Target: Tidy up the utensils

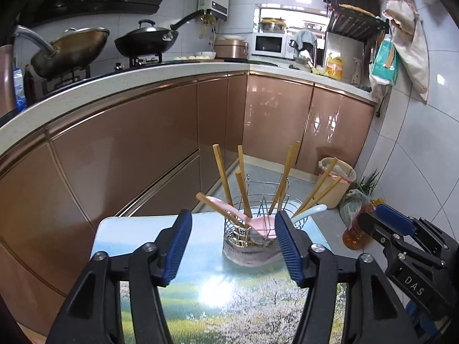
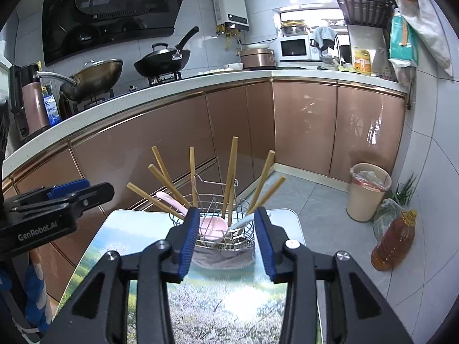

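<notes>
A wire utensil basket (image 1: 252, 229) (image 2: 226, 235) stands on a grey cloth at the far end of a small table with a landscape print (image 1: 200, 295) (image 2: 223, 301). Several wooden chopsticks (image 1: 222, 175) (image 2: 231, 169) stand in it, with a pink spoon (image 1: 243, 218) (image 2: 212, 228) and a light blue spoon (image 1: 309, 212) (image 2: 241, 223). My left gripper (image 1: 232, 246) is open and empty, just short of the basket. My right gripper (image 2: 226, 243) is open and empty, also facing the basket; it shows in the left wrist view (image 1: 401, 229) at the right.
Copper-coloured cabinets (image 1: 143, 157) under a white counter run behind and left of the table. A bin (image 2: 367, 192), bagged greens and an oil bottle (image 2: 394, 240) stand on the floor at the right. Woks sit on the stove (image 2: 160, 60).
</notes>
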